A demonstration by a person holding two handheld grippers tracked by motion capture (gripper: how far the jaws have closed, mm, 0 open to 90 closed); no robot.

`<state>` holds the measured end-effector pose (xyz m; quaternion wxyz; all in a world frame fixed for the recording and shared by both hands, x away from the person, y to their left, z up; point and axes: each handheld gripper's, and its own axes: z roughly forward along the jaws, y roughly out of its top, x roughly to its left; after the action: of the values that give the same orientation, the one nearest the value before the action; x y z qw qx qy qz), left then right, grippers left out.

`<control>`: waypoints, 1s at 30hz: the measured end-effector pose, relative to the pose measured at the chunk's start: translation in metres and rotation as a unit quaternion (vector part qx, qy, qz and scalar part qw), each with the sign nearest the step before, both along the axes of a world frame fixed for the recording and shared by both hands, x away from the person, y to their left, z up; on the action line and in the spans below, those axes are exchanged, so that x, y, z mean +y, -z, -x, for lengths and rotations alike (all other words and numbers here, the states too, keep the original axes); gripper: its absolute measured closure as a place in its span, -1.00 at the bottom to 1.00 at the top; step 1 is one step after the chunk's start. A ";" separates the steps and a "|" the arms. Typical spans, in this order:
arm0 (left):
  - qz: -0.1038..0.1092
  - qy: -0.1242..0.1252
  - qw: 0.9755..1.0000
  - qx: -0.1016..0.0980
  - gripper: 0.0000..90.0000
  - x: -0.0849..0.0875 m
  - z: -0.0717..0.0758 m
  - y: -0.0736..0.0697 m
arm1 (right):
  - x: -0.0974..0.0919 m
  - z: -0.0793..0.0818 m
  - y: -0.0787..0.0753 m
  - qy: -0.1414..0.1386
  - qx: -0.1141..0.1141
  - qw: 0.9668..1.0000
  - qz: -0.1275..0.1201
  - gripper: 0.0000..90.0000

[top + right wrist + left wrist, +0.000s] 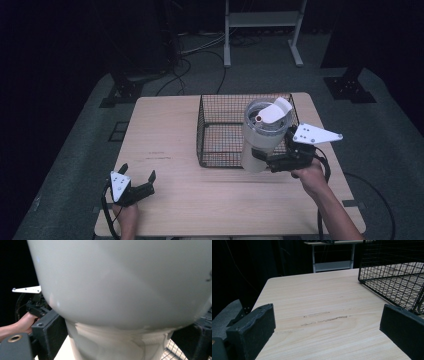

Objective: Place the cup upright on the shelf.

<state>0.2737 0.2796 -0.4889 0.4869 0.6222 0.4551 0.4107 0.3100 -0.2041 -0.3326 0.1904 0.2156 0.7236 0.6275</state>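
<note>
While my right gripper [266, 161] clamps the tumbler [262, 135] low on its body, raised over the wire basket's [210, 100] near right edge, I should lower it level (lid uppermost). Left gripper [137, 176] rests wide open, empty, near left.

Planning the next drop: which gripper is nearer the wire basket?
Right. The right gripper, shut on the tumbler, is at the wire basket's front right corner; the left gripper sits open near the table's front left edge.

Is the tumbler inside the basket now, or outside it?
Outside. The tumbler is held by the right hand-held gripper at the basket front edge, its base outside the front wall.
</note>
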 end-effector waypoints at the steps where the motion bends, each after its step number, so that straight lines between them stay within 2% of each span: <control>1: 0.000 0.000 1.000 0.000 -1.00 0.000 0.000 0.000 | 0.003 -0.005 -0.005 0.000 -0.004 1.000 0.000 -0.80; 10: 0.002 0.001 1.000 -0.001 -1.00 0.000 0.000 0.000 | 0.012 -0.032 -0.019 -0.004 -0.005 1.000 0.002 -0.80; 13: 0.002 0.002 1.000 -0.001 -1.00 0.001 0.000 0.000 | 0.017 -0.049 -0.023 -0.004 -0.005 1.000 0.007 -0.80; 15: 0.003 0.002 1.000 -0.002 -1.00 0.001 0.000 0.000 | 0.018 -0.052 -0.023 -0.005 -0.003 1.000 0.005 -0.80; 19: 0.003 0.002 1.000 -0.002 -1.00 0.001 0.000 0.000 | 0.024 -0.073 -0.025 -0.006 0.003 1.000 0.009 -0.80; 27: 0.003 0.003 1.000 -0.001 -1.00 0.001 0.000 0.000 | 0.031 -0.098 -0.025 -0.008 0.011 1.000 0.005 -0.80; 30: 0.004 0.003 1.000 0.000 -1.00 0.001 0.000 0.000 | 0.037 -0.110 -0.022 -0.011 0.013 1.000 0.012 -0.80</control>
<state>0.2733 0.2810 -0.4887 0.4909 0.6217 0.4545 0.4074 0.4205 -0.1666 -0.3104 0.1762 0.2133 0.7359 0.6180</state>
